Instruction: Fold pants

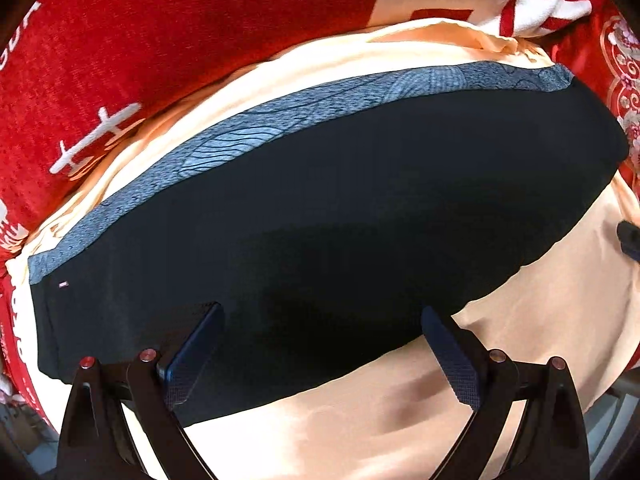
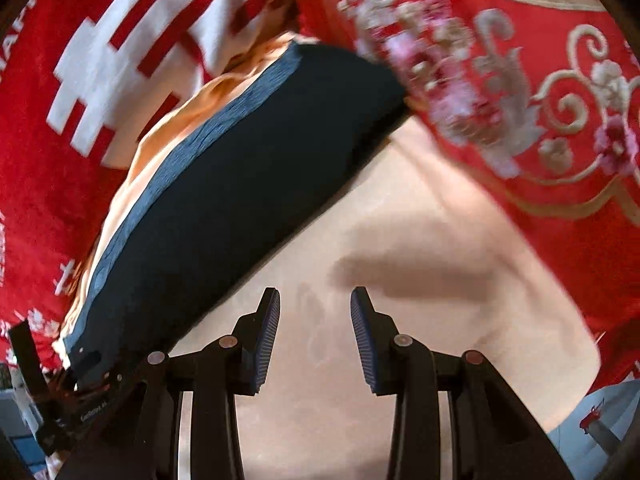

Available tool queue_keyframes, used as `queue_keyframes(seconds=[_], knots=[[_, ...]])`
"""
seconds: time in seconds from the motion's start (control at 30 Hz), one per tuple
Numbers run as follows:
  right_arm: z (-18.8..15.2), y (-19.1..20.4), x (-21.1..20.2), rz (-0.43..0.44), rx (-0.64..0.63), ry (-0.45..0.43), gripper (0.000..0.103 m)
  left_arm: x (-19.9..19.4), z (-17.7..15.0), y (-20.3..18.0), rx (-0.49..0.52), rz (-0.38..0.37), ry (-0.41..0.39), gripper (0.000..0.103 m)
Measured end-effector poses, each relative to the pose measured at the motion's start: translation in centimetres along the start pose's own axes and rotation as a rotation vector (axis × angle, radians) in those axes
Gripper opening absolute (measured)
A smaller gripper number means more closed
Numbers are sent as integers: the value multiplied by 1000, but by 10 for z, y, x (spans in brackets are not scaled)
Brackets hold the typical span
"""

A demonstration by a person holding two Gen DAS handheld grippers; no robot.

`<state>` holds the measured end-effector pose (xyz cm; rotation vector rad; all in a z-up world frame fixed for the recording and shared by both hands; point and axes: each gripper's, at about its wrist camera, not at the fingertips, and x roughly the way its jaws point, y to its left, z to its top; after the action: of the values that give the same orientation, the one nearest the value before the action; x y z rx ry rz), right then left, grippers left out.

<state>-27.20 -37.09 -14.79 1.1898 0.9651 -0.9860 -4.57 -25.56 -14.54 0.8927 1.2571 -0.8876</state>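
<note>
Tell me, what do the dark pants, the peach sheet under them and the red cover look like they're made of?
Pants: matte dark knit, probably stretchy synthetic; the blue-grey side band shows a fine woven-in wave pattern.
Peach sheet: thin, smooth, slightly shiny cloth with soft wrinkles, perhaps satin-like polyester.
Red cover: fuzzy, napped surface, likely plush or chenille.

Left gripper (image 1: pixel 322 322) wide open, nothing between its fingers, pointing down over dark pants (image 1: pixel 320 216). Pants folded into a long strip ahead of gripper, blue patterned band (image 1: pixel 248 136) along far edge. Peach sheet (image 1: pixel 520 320) underneath, red blanket (image 1: pixel 160 32) beyond.
</note>
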Motion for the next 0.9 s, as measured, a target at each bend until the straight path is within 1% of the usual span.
queue_keyframes(seconds=[0.07, 0.13, 0.2, 0.23, 0.37, 0.47, 0.5, 0.53, 0.6, 0.67, 0.7, 0.77, 0.8, 0.83, 0.87, 0.9], knots=[[6, -13, -2, 5, 24, -14, 40, 5, -2, -4, 6, 8, 9, 100], [12, -22, 1, 30, 68, -16, 40, 10, -3, -6, 4, 11, 26, 100], [19, -28, 4, 40, 107, -22, 40, 11, -5, -5, -12, 4, 25, 100], [22, -29, 4, 41, 111, -31, 40, 17, -2, 3, -13, 1, 23, 100], [37, -22, 5, 39, 68, -88, 40, 19, -4, 3, -8, 4, 16, 100], [52, -18, 12, 20, 52, -116, 40, 20, -4, 1, -8, 8, 17, 100], [56, -18, 15, 12, 57, -120, 28, 20, -5, 1, -11, 7, 18, 100], [60, -17, 15, -4, 53, -132, 6, 19, -5, 0, -12, 8, 16, 100], [63, -7, 9, -30, 3, -167, 6, 20, -6, 0, -14, 7, 11, 100], [61, 7, 4, -77, -88, -200, 6, 20, -7, 1, -21, 10, 10, 102], [61, 14, 6, -111, -139, -204, 6, 21, -7, 1, -25, 7, 13, 102], [61, 15, 16, -151, -180, -186, 6, 21, -7, 2, -27, 3, 15, 102], [62, 13, 26, -177, -193, -158, 9, 21, -9, 3, -24, 3, 15, 102], [61, 8, 32, -188, -185, -135, 18, 21, -10, 3, -20, 4, 14, 102], [60, 3, 30, -180, -154, -149, 24, 20, -10, 3, -18, 4, 14, 102], [60, -2, 26, -180, -113, -152, 33, 20, -10, 3, -15, 3, 10, 102]])
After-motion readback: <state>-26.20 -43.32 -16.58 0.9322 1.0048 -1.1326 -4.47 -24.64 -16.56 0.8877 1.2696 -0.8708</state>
